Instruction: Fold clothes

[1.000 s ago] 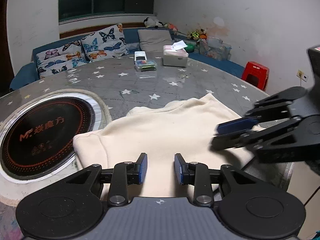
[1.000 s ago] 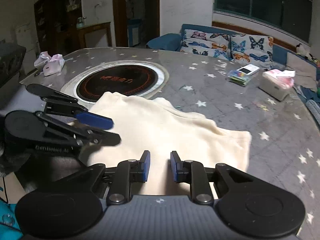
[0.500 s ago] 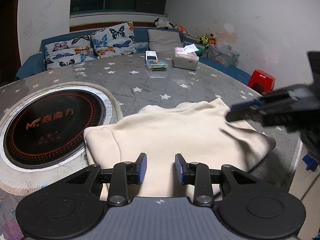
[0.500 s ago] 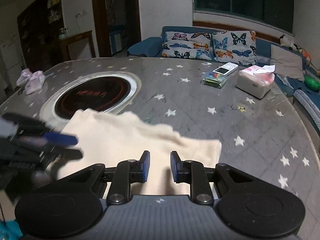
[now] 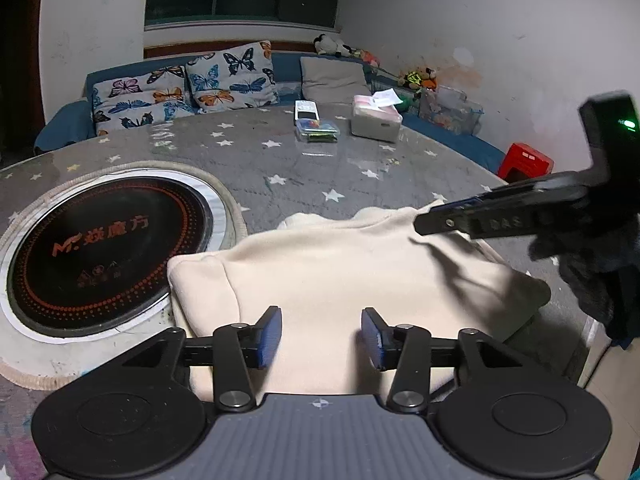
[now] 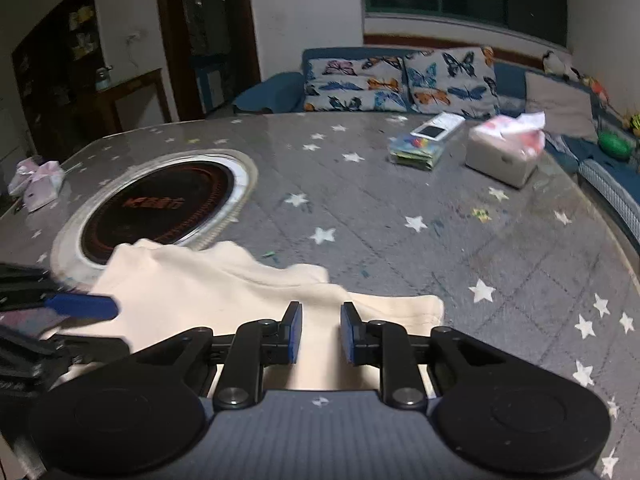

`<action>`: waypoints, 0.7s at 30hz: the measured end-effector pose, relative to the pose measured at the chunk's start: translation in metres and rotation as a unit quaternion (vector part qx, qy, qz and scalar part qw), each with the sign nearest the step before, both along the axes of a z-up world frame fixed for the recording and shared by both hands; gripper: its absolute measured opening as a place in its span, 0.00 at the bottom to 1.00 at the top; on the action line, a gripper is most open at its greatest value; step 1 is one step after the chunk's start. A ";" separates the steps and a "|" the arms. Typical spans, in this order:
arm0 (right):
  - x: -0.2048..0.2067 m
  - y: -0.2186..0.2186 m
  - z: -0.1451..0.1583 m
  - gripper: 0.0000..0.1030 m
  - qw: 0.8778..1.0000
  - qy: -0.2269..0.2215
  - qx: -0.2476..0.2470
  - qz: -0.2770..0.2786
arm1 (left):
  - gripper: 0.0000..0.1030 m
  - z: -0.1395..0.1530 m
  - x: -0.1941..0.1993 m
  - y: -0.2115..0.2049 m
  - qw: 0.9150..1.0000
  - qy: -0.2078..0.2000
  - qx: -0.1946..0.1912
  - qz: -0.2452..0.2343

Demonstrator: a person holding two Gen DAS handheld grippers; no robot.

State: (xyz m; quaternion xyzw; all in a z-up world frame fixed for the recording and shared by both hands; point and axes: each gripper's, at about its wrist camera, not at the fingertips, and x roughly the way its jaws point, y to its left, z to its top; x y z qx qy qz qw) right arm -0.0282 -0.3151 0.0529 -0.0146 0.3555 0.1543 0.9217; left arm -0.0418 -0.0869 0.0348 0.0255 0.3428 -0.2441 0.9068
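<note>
A dim living room with pale walls and a dark window holds a blue sofa [image 5: 64, 124] lined with butterfly-print cushions [image 5: 230, 76], and before it stands a broad round table [image 5: 280, 160] whose grey, star-printed top shines like a wipeable sheet. Set into that top is a black glass hotplate [image 5: 104, 252] ringed in orange dots and pale metal. Near the table's close edge, just beside the hotplate and lapping its rim, lies the cream garment [image 5: 340, 280], gathered into a roughly rectangular bundle with a rounded doubled edge on its left and a loose lobe toward the far side; whether more folds are due the pictures do not settle. It looks like thick, matte fleece or knit: light, limp, not slippery, not fragile, likely to sag and drag on the cloth unless lifted at two spread points. In my judgement a doubled edge or corner, pinched through all layers, gives the surest hold. The left gripper [image 5: 320, 334] hovers over the bundle's near side, its blue-padded jaws apart with nothing between them; the right gripper [image 6: 320, 334] likewise stands parted and empty above the garment's right portion. Smaller things sit at the far side: a white tissue box [image 5: 376, 122], a clear box of coloured bits [image 5: 318, 130], and a white handset [image 5: 306, 110].
</note>
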 end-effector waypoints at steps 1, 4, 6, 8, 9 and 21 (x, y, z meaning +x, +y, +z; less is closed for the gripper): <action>-0.004 0.002 0.002 0.20 1.000 -0.002 0.000 0.006 | 0.46 0.001 0.000 0.001 1.000 0.000 0.000 0.002; -0.017 0.013 0.006 0.20 0.999 -0.006 -0.006 0.033 | 0.46 0.001 0.000 0.002 1.000 0.001 0.000 0.008; -0.027 0.023 0.008 0.21 0.998 -0.007 -0.010 0.054 | 0.46 0.001 0.000 0.004 1.000 0.001 0.000 0.013; -0.034 0.029 0.006 0.23 0.998 -0.007 -0.018 0.067 | 0.46 0.001 -0.001 0.006 1.000 0.001 -0.001 0.017; -0.037 0.032 0.005 0.24 0.997 -0.007 -0.022 0.073 | 0.46 0.001 -0.002 0.008 1.000 0.000 -0.003 0.020; -0.071 0.065 0.002 0.24 0.989 -0.012 -0.064 0.136 | 0.46 -0.004 -0.012 0.029 0.998 0.000 -0.004 0.055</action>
